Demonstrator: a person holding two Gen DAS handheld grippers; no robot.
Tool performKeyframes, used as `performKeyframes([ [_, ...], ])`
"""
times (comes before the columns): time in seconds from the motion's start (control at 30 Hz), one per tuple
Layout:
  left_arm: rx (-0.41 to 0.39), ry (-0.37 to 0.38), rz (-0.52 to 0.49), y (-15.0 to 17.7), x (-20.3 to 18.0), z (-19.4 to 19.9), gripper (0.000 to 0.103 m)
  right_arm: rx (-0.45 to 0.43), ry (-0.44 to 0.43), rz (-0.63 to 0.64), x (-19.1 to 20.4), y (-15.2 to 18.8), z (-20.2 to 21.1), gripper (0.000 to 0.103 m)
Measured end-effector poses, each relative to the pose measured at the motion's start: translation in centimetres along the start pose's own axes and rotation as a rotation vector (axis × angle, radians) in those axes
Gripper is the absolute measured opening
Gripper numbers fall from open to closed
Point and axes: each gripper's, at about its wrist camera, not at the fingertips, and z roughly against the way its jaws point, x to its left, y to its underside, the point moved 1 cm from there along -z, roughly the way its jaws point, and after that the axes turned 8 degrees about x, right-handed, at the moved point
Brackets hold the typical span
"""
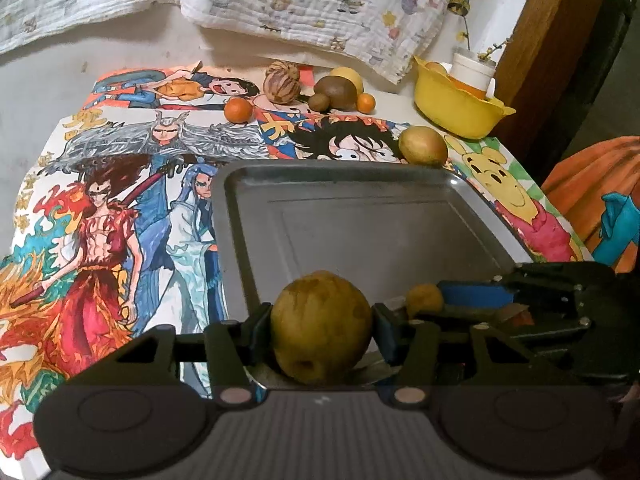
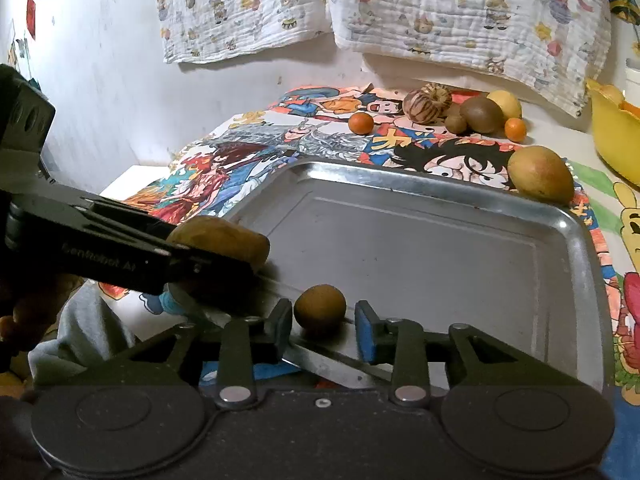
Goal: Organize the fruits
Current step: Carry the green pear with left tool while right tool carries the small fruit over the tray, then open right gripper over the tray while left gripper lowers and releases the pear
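Fruit first: left gripper [image 1: 322,330] is clamped on a large yellow-brown pear [image 1: 322,328], both pads pressed to its sides, held over the near rim of the steel tray [image 1: 360,216]. From the right wrist view that same pear [image 2: 224,242] shows as a brown lump projecting from the black left gripper [image 2: 256,264], which enters from the left, low over the tray's near-left corner.

Right gripper [image 2: 322,322] has its jaws apart. A small brown round fruit [image 2: 320,310] sits between them at the tray's near edge [image 2: 480,240]; there is a clear gap to the blue-padded finger, and contact with the other finger cannot be judged. In the left wrist view this small fruit [image 1: 424,300] is just right of the pear, with the right gripper's fingers [image 1: 472,296] around it.

Beyond the tray's far-right corner, a green-yellow mango [image 2: 540,174] lies on the cartoon-printed cloth [image 2: 440,148], just beside the rim.

Farther out, near the wall: two small oranges [image 2: 361,123] and [image 2: 515,128], a striped brown ball-shaped fruit [image 2: 426,103], a large kiwi [image 2: 481,115] with a smaller kiwi [image 2: 456,122] touching it, and a yellow lemon-like fruit [image 2: 506,103] behind them.

Far right: a yellow bowl [image 1: 456,108] holding a white cup [image 1: 472,70] and some orange-coloured contents.

Printed muslin cloths [image 2: 460,12] hang on the wall behind.
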Motion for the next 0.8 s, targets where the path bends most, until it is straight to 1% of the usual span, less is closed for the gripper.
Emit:
performKeyframes([
  [0.13,-0.009,-0.003,-0.012,0.2,-0.3,0.4,0.066,-0.01,0.004,-0.001,-0.1,0.1,0.6,0.048],
  [0.2,-0.018,-0.006,-0.018,0.3,-0.5,0.7,0.07,-0.013,0.011,0.005,-0.1,0.2,1.0,0.055],
  [0.27,-0.033,-0.014,-0.033,0.6,-0.8,1.3,0.079,-0.018,0.018,0.015,0.0,0.4,1.4,0.059],
  [0.33,-0.05,-0.032,-0.056,0.8,-1.0,1.9,0.083,-0.023,0.03,0.024,0.0,0.5,1.9,0.064],
  [0.4,-0.06,-0.055,-0.08,1.1,-1.2,2.5,0.084,-0.029,0.047,0.029,-0.1,0.7,2.3,0.069],
  [0.47,-0.061,-0.069,-0.096,1.3,-1.2,2.8,0.088,-0.031,0.062,0.028,-0.2,0.9,2.7,0.074],
  [0.57,-0.052,-0.078,-0.11,1.6,-1.1,3.2,0.094,-0.03,0.078,0.02,-0.5,1.3,3.3,0.082],
  [0.77,-0.039,-0.097,-0.139,1.8,-0.5,3.9,0.1,-0.03,0.128,0.006,-1.3,1.9,4.2,0.096],
  [0.8,-0.039,-0.102,-0.141,1.8,-0.4,3.9,0.101,-0.032,0.138,0.002,-1.4,1.9,4.3,0.097],
])
